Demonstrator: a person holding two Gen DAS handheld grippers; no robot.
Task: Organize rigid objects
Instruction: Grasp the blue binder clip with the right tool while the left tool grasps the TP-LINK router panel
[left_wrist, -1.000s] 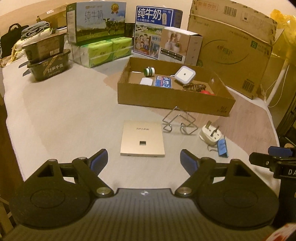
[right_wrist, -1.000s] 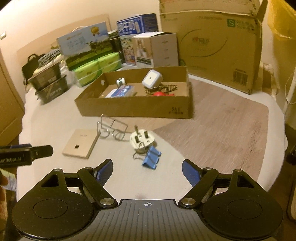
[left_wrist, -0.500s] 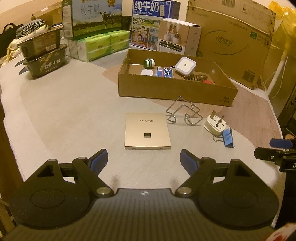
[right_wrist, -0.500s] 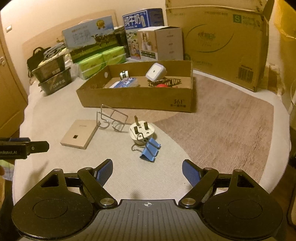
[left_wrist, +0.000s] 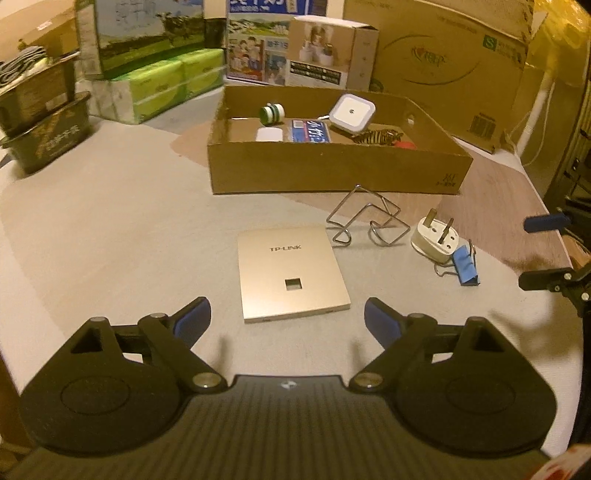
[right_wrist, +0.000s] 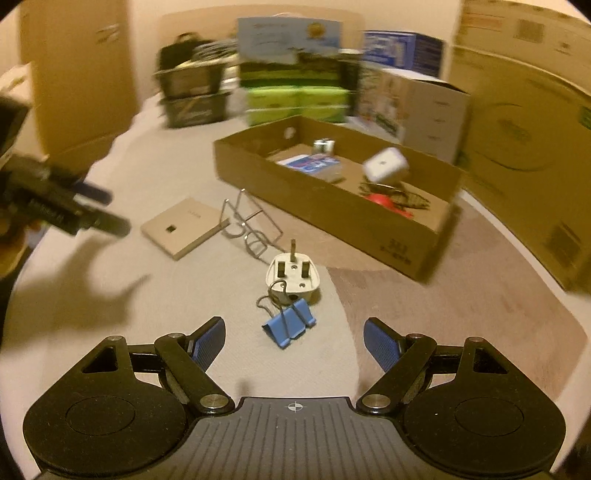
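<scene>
We hold the left tool spread wide before the TP-LINK panel, the right tool spread wide before the blue binder clip, both empty.

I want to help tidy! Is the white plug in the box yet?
Not yet. The white plug lies on the table, prongs up, touching the blue clip, in front of the cardboard box.

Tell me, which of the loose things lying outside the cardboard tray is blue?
The binder clip: blue, with wire handles, beside the white plug. The TP-LINK panel is gold, the wire stand bare metal.
</scene>
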